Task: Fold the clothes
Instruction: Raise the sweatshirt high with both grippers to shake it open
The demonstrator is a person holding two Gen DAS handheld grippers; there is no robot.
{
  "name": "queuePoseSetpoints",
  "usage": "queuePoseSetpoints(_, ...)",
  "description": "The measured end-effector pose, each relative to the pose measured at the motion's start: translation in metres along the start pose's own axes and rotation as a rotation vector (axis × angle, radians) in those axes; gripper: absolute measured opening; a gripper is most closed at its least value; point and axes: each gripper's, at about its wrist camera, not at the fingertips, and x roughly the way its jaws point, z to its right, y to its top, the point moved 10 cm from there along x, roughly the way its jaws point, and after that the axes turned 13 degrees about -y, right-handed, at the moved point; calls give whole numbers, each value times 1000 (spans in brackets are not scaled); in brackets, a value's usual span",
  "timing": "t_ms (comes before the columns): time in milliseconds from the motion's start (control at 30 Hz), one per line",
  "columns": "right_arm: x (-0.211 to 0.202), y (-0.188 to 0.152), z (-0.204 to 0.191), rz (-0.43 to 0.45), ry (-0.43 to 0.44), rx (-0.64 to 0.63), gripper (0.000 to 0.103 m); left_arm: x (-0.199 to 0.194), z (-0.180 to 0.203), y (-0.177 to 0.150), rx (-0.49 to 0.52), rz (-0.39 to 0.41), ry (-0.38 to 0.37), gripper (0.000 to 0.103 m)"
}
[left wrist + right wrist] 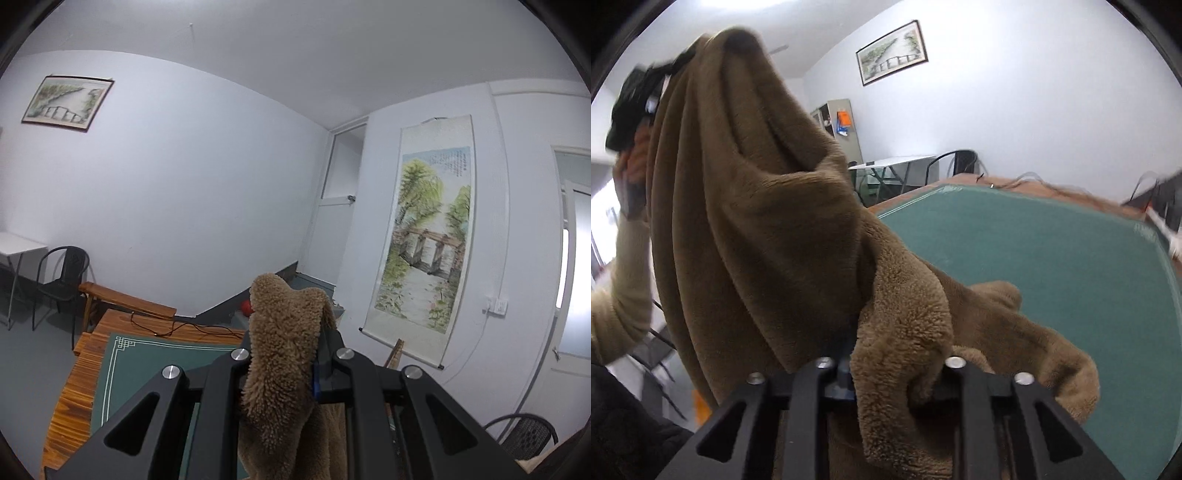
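A brown fleece garment (768,221) hangs in the air between both grippers. My left gripper (288,354) is shut on a fluffy edge of the garment (284,332) and is raised high above the table; it also shows in the right wrist view (639,99), held up in a hand at the top left. My right gripper (890,369) is shut on another part of the garment, lower down. The garment's bottom end (1034,332) trails onto the green mat (1052,251).
The green mat (147,369) lies on a wooden table (74,387) with a cable (177,328) on it. A wooden bench (125,299), black chairs (62,280), a white table (897,162) and a cabinet (842,122) stand around. Scroll paintings hang on the walls.
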Motion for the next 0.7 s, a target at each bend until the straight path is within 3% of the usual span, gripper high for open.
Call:
queuePoseSetpoints(33,-3,4,-6,18,-46,-15,18,-2,-1,2,-1,9,6,16)
queuePoseSetpoints(200,-95,74,35,317,-432,12,12,-15,1,17,-8,67,5,16)
queuePoseSetpoints(300,-190,128,57,577,-648,77,12,-22,12,29,-1,103,-13,16)
queuePoseSetpoints(433,-310,174,40,854,-792,104,12,-39,40,46,34,179,-55,16)
queuePoseSetpoints(700,-405,225,-33,1117,-970,46,12,-91,101,82,114,357,-88,22)
